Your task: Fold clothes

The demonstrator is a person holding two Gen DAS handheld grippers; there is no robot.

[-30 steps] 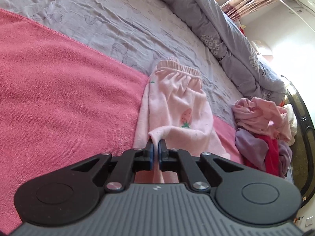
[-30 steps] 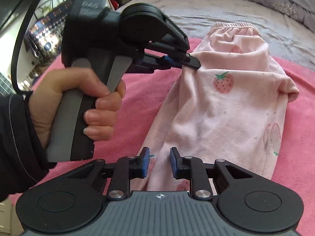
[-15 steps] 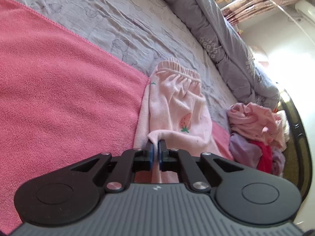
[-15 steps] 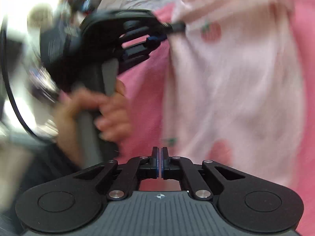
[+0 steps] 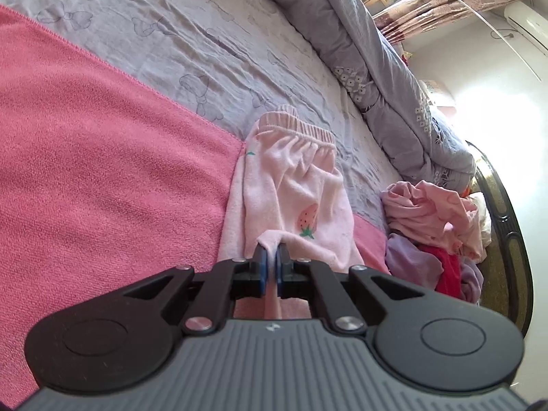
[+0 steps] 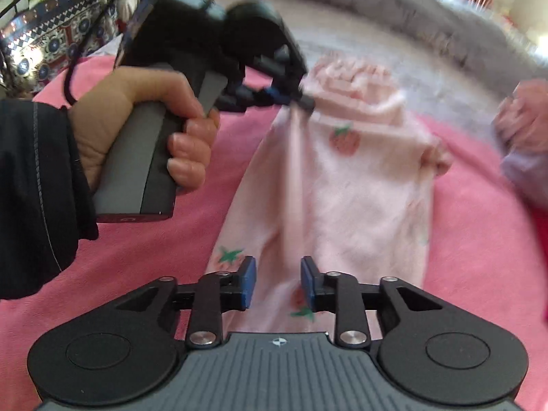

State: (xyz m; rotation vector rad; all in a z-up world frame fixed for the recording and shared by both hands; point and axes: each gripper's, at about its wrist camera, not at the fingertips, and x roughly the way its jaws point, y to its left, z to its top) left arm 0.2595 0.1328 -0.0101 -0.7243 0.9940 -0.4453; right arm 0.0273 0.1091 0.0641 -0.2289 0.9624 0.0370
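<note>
Pale pink pants with strawberry prints (image 5: 294, 191) lie lengthwise on a pink towel (image 5: 102, 171), waistband away from me. My left gripper (image 5: 270, 257) is shut on a pinched fold of the pants near the crotch. In the right wrist view the same gripper (image 6: 301, 101), held by a hand (image 6: 144, 120), lifts that fold off the pants (image 6: 359, 198). My right gripper (image 6: 278, 284) hovers over the lower leg. Its jaws are opening, with cloth lying under the gap and the pads not pressing on it.
The towel (image 6: 137, 274) covers a grey printed bedsheet (image 5: 205, 34). A grey duvet (image 5: 376, 68) is bunched along the far side. A pile of pink, purple and red clothes (image 5: 435, 226) sits to the right of the pants, near the bed's dark frame (image 5: 513, 239).
The right gripper closed fully half a second ago and now stands apart again, its view swinging. The left gripper kept its pinch on the pants and barely moved.
</note>
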